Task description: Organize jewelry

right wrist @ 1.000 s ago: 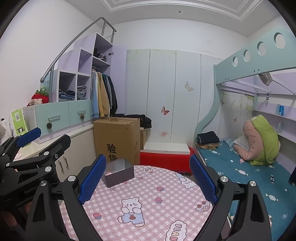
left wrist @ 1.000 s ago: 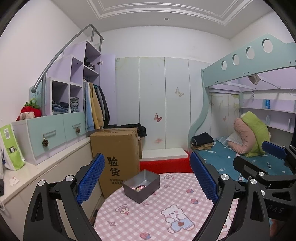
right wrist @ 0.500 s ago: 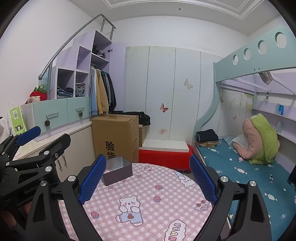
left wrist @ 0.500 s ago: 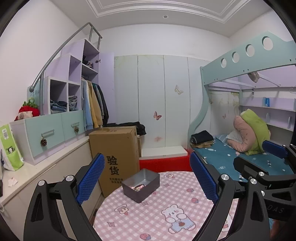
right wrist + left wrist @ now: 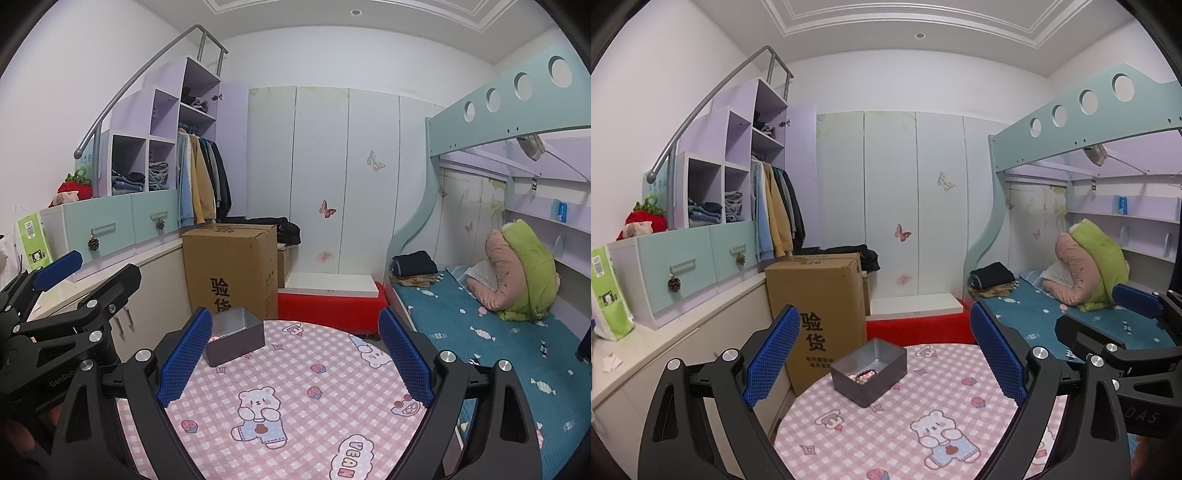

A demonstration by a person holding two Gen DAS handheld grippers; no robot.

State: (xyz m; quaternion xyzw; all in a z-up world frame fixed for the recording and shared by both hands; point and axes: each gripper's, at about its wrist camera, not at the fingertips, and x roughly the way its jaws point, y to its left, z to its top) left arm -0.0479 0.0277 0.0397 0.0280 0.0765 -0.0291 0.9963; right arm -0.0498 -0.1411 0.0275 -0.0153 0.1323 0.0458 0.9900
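Note:
A grey open box (image 5: 868, 370) sits at the far edge of a round table with a pink checked cloth (image 5: 886, 435). A beaded bracelet (image 5: 863, 376) lies inside the box. My left gripper (image 5: 884, 352) is open and empty, held above the table short of the box. My right gripper (image 5: 293, 356) is open and empty; the box (image 5: 236, 334) shows just beyond its left finger. The right gripper also shows at the right of the left wrist view (image 5: 1137, 306); the left gripper shows at the left of the right wrist view (image 5: 59, 266).
A tall cardboard carton (image 5: 820, 295) stands behind the table's far left edge. A red step with a white top (image 5: 916, 317) lies beyond. A bunk bed (image 5: 480, 317) runs along the right, cabinets and a counter (image 5: 665, 332) along the left.
Both grippers have dipped slightly, so the table and box sit a little lower and nearer in view. Both stay open and empty.

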